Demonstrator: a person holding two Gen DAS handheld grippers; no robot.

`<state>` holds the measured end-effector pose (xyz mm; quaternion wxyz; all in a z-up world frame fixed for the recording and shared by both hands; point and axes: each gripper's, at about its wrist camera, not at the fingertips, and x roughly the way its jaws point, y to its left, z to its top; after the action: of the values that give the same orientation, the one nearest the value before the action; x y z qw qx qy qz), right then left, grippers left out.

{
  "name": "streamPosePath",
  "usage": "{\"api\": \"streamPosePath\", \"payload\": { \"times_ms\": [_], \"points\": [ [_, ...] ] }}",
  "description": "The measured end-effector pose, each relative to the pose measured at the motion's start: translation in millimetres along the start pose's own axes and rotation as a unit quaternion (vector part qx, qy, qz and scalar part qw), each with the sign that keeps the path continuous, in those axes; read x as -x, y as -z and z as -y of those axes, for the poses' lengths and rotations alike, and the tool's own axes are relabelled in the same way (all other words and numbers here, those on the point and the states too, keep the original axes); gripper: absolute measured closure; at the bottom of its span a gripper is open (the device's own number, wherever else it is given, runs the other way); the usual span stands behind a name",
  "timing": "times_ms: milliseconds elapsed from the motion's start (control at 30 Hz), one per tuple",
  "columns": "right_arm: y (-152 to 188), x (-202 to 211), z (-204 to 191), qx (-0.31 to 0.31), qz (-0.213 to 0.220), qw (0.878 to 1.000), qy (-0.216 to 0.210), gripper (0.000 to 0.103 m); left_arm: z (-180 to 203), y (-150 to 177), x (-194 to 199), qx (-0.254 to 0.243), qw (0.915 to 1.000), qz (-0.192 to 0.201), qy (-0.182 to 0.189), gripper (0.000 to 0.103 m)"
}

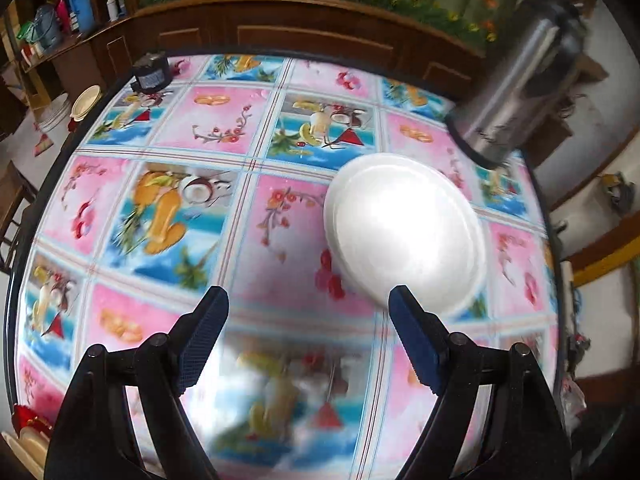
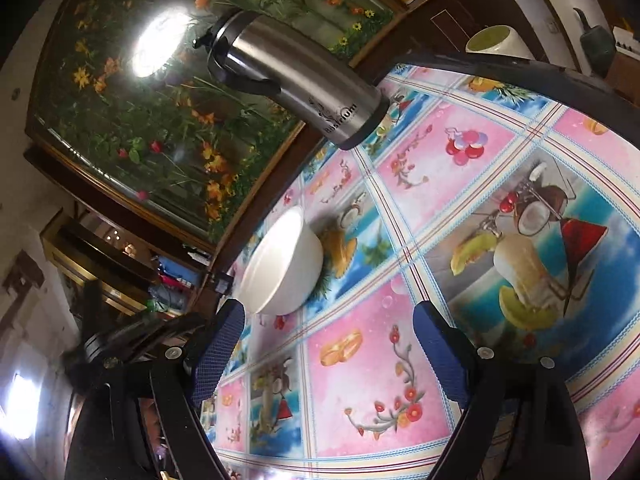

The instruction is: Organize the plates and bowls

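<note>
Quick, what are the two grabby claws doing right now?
Left gripper: jaws open, holding nothing.
Right gripper: jaws open, holding nothing.

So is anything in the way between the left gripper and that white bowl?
No. The left gripper is open, and only bare tablecloth lies between it and the white bowl. The steel flask stands beyond the bowl.

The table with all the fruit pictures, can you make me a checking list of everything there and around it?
Surface: round table with glossy pink and blue fruit-print cover.
Job's things: one white round bowl, upright on the cover.
Clutter: tall steel thermos flask; small dark box near the far edge.
Grippers: left tongs open; right tongs open; both hold nothing.
Cables: nothing seen.
Surroundings: brown wooden panelling; flower mural.
</note>
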<state>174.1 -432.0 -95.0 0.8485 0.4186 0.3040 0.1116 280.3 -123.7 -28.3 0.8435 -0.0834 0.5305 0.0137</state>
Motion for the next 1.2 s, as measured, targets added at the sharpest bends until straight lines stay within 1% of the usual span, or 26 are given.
{"api": "streamPosePath", "payload": {
  "times_ms": [33, 100, 233, 367, 467, 500, 533, 567, 600, 633, 667, 700, 733, 800, 867, 967, 1033, 1100, 1200],
  "points": [
    [-1.3, -5.3, -4.7, -0.004, 0.001, 1.0, -0.003, 0.014, 2.6, -4.6, -10.2, 0.007, 0.9999, -0.009, -0.006, 0.02],
    [-1.7, -4.6, -3.3, -0.011, -0.002, 1.0, -0.009, 0.014, 5.2, -10.5, -21.6, 0.019, 0.9996, -0.015, -0.015, 0.02],
    [-1.7, -3.1, -2.4, -0.022, -0.002, 1.0, -0.014, 0.014, 11.3, -16.5, -38.0, 0.037, 0.9989, -0.026, -0.009, 0.02],
    [-1.4, -6.7, -0.9, -0.028, -0.007, 1.0, -0.009, 0.014, 21.9, -16.8, -50.0, 0.021, 0.9987, -0.036, -0.028, 0.02],
    [-2.4, -5.3, -0.1, -0.027, 0.0, 1.0, -0.005, 0.014, 27.7, -10.9, -51.4, -0.007, 0.9974, -0.038, -0.06, 0.022],
    [-2.5, -5.2, -0.7, -0.023, 0.003, 1.0, -0.002, 0.014, 27.8, -9.7, -50.8, -0.01, 0.9969, -0.038, -0.068, 0.032],
    [-2.6, -5.3, -1.3, -0.02, 0.005, 1.0, 0.002, 0.014, 26.7, -7.8, -49.4, -0.011, 0.9967, -0.041, -0.069, 0.045],
    [-2.6, -5.7, -1.8, -0.017, 0.006, 1.0, 0.005, 0.014, 25.0, -5.4, -48.3, -0.01, 0.9971, -0.048, -0.058, 0.05],
    [-2.7, -6.4, -1.9, -0.015, 0.006, 1.0, 0.005, 0.014, 23.0, -2.6, -47.7, -0.008, 0.9973, -0.056, -0.047, 0.058],
    [-2.7, -7.1, -2.0, -0.014, 0.005, 1.0, 0.005, 0.014, 20.7, 2.1, -45.8, -0.006, 0.9972, -0.063, -0.04, 0.061],
    [-2.9, -7.8, -2.1, -0.012, 0.005, 1.0, 0.004, 0.014, 20.1, 5.8, -44.4, -0.009, 0.997, -0.067, -0.039, 0.062],
    [-2.9, -8.1, -2.0, -0.011, 0.004, 1.0, 0.002, 0.014, 20.2, 10.8, -43.4, -0.017, 0.9967, -0.071, -0.036, 0.068],
    [-3.0, -9.5, -2.0, -0.011, 0.0, 1.0, -0.004, 0.014, 20.1, 15.7, -42.9, -0.024, 0.9963, -0.078, -0.028, 0.075],
    [-2.6, -14.3, -2.2, -0.008, -0.013, 1.0, -0.013, 0.014, 16.5, 28.7, -39.7, -0.027, 0.995, -0.095, -0.015, 0.076],
    [-1.3, -19.8, -3.3, -0.006, -0.031, 0.999, -0.024, 0.014, 14.8, 46.9, -32.6, -0.044, 0.9928, -0.111, -0.001, 0.076],
    [1.5, -28.8, -5.8, -0.009, -0.063, 0.997, -0.047, 0.015, 10.2, 70.6, -17.7, -0.062, 0.9916, -0.113, 0.005, 0.076],
    [4.7, -31.0, -10.3, 0.002, -0.068, 0.997, -0.044, 0.014, 7.7, 85.6, -8.8, -0.076, 0.9904, -0.115, 0.006, 0.076],
    [7.7, -33.8, -15.6, 0.015, -0.079, 0.996, -0.044, 0.014, 2.2, 103.0, -2.6, -0.09, 0.988, -0.125, 0.005, 0.076],
    [13.5, -40.5, -21.8, 0.027, -0.106, 0.993, -0.048, 0.015, -7.9, 121.1, 4.6, -0.094, 0.9841, -0.15, 0.02, 0.076]
  ]
}}
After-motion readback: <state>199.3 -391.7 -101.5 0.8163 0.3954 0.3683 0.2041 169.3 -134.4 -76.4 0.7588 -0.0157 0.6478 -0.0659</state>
